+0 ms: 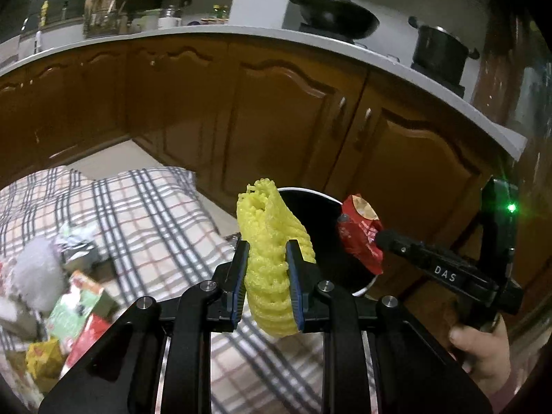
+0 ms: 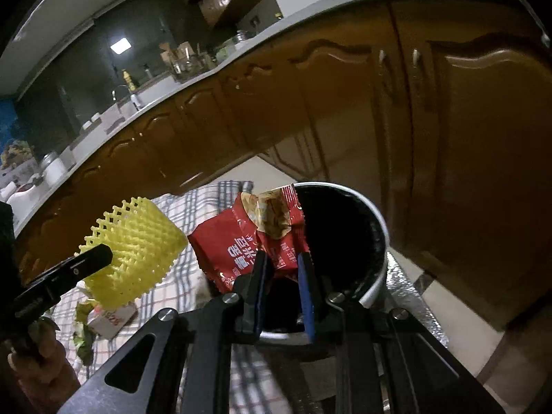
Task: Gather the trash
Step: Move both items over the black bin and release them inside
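Trash in both claws, right at the bin (image 2: 376, 227)!
Left gripper (image 1: 267, 269) clamps yellow foam netting (image 1: 272, 241); right gripper (image 2: 283, 276) pinches red wrapper (image 2: 276, 231).

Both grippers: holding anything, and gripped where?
Left gripper pinches the yellow foam mesh fruit sleeve across its lower middle. Right gripper pinches the red foil snack wrapper at its bottom edge, over the white-rimmed black bin.

A plaid cloth (image 1: 145, 214) covers the floor, with scattered trash (image 1: 65, 296) lying on it.
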A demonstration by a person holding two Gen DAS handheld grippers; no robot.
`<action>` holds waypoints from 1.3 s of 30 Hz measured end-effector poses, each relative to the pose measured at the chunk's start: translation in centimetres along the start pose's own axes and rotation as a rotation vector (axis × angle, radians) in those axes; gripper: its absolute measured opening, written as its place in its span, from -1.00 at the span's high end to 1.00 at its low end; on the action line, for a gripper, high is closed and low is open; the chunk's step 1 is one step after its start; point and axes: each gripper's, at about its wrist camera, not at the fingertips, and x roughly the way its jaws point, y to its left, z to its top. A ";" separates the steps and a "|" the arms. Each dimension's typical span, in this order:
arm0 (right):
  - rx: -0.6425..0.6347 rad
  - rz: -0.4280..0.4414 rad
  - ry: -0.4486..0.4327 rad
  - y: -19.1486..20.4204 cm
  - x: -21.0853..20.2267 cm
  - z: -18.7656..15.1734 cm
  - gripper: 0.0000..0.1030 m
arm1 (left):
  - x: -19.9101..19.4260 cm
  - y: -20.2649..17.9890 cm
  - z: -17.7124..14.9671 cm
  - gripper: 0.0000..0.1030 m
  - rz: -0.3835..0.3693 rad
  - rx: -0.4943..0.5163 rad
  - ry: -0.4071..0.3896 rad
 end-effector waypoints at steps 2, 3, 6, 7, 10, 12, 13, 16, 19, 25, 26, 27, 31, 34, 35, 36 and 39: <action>-0.002 -0.012 0.004 -0.4 0.3 0.2 0.66 | 0.9 -0.3 0.2 0.62 -0.003 0.005 0.012; -0.003 -0.017 0.007 -0.6 0.5 0.3 0.66 | 1.4 -0.4 0.2 0.62 -0.005 0.004 0.020; -0.007 -0.031 0.020 -1.1 1.1 0.7 0.66 | 2.9 -0.7 0.5 0.62 -0.020 -0.002 0.045; -0.010 -0.035 0.025 -1.2 1.3 0.8 0.66 | 3.3 -0.8 0.6 0.62 -0.023 -0.001 0.050; -0.022 -0.046 0.042 -1.4 2.0 1.1 0.66 | 4.5 -1.6 0.8 0.62 -0.027 0.012 0.067; -0.028 -0.054 0.052 -1.6 2.3 1.3 0.66 | 5.2 -1.9 0.9 0.62 -0.028 0.021 0.079; -0.029 -0.056 0.056 -1.7 2.5 1.4 0.66 | 5.6 -2.1 0.9 0.62 -0.027 0.025 0.085; -0.035 -0.063 0.071 -2.0 3.0 1.5 0.66 | 6.7 -2.5 1.0 0.61 -0.024 0.033 0.104; -0.042 -0.068 0.087 -2.1 3.6 1.5 0.65 | 7.8 -2.4 1.0 0.58 -0.028 0.033 0.128; -0.021 -0.057 0.104 -2.8 4.2 1.6 0.38 | 8.4 -2.1 1.0 -0.06 -0.031 0.010 0.134; -0.018 -0.054 0.101 -2.9 4.2 1.5 0.21 | 8.4 -2.1 0.9 -0.06 -0.034 0.007 0.135; -0.014 -0.051 0.095 -3.0 4.0 1.5 0.10 | 8.4 -2.0 0.8 -0.07 -0.036 0.002 0.136; 0.008 -0.030 0.080 -3.3 3.5 1.2 0.02 | 7.5 -1.7 0.3 -0.08 -0.040 -0.014 0.128; 0.023 -0.010 0.057 -3.2 2.9 1.0 -0.21 | 6.4 -1.3 -0.2 -0.10 -0.040 -0.032 0.113; 0.029 -0.002 0.050 -3.1 2.6 0.8 -0.34 | 6.1 -1.1 -0.4 -0.12 -0.039 -0.037 0.109; 0.033 0.004 0.045 -3.1 2.6 0.8 -0.48 | 5.7 -0.9 -0.7 -0.13 -0.035 -0.040 0.105; 0.053 0.029 0.022 -2.5 1.8 0.1 -0.67 | 4.4 -0.4 -1.4 -0.14 -0.016 -0.040 0.096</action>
